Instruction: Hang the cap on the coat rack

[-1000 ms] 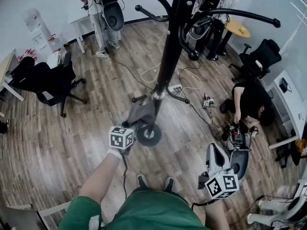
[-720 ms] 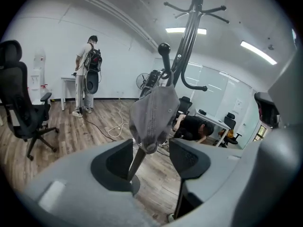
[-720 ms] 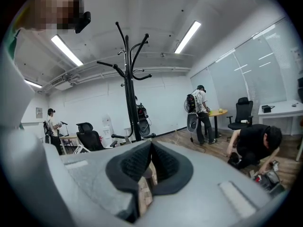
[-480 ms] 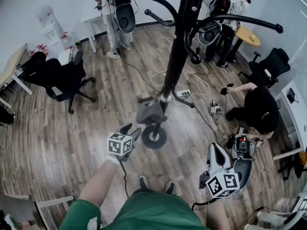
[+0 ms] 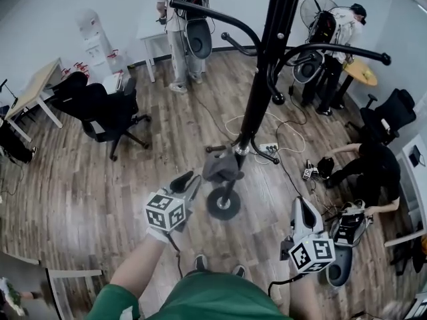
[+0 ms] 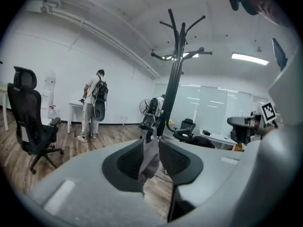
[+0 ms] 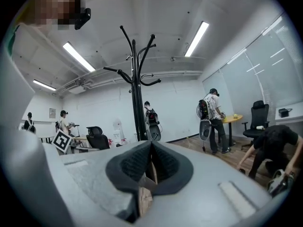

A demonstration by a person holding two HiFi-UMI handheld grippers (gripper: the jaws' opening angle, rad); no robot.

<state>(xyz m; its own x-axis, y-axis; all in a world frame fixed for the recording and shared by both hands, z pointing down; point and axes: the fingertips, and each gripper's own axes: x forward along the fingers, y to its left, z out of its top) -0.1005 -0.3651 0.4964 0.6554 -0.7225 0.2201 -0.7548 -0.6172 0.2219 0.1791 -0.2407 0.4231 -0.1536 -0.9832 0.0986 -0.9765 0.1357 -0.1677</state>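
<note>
Stands on a wood floor (image 5: 87,185) facing a black coat rack (image 5: 263,79), with both shoes (image 5: 199,264) near its round base (image 5: 223,203). Has the grey cap (image 5: 222,167) hung on a low peg of the rack, close to the pole and above the base, drooping and free of either claw.

Holds the left claw (image 5: 188,180) just left of the cap and apart from it, with the jaws spread to a moderate gap after just closing from wider, pinching nothing. Looks along the left claw (image 6: 151,144) through that gap at the cap (image 6: 150,160) dangling beyond, low on the rack (image 6: 174,79).

Holds the right claw (image 5: 301,204) lower right, well apart from the cap. Shows the right claw (image 7: 150,148) pressed together at the tips around nothing, with the rack (image 7: 137,93) upright behind.

Carries a marker cube (image 5: 165,211) on the left claw and another (image 5: 313,254) on the right, each printed with black-and-white square code patterns.

Shares the room with a black office chair (image 5: 107,112), a water dispenser (image 5: 93,35) with red marks nearby too small to read, a standing person (image 5: 183,25) wearing a backpack, and a crouching person (image 5: 377,169) beyond a power strip (image 5: 267,148) and loose white cables (image 5: 240,122).
</note>
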